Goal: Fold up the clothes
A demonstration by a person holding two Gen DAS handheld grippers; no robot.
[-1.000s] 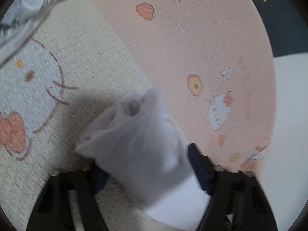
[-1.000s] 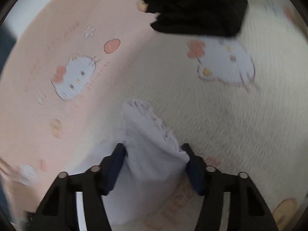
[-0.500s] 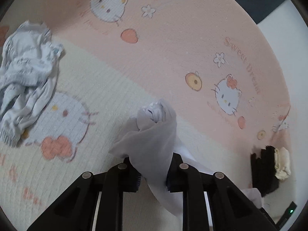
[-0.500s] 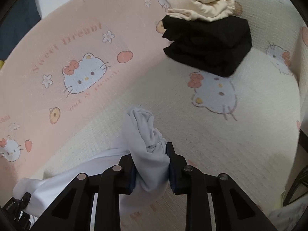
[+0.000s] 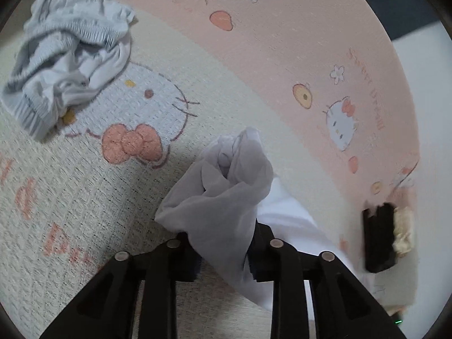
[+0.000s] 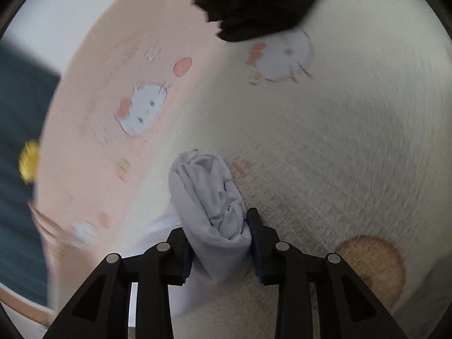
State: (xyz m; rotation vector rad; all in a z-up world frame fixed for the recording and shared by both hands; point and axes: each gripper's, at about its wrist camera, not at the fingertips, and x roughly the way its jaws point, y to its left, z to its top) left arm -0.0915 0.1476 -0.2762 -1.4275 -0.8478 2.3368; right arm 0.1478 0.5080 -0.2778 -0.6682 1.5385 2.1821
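Now, white garment [image 5: 223, 200] bunched between left fingers [image 5: 183, 257], right fingers [image 6: 255, 243].

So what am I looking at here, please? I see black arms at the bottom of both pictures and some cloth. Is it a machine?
No machine: a person holds a two-finger gripper in each hand, and each one carries a camera looking forward along its fingers. The black bars are those fingers. One picture comes from the left gripper, the other from the right gripper. Each is shut on a bunch of a white garment. Below lies a cat-print blanket. On it are a crumpled pale garment and a black folded piece with something cream on it.
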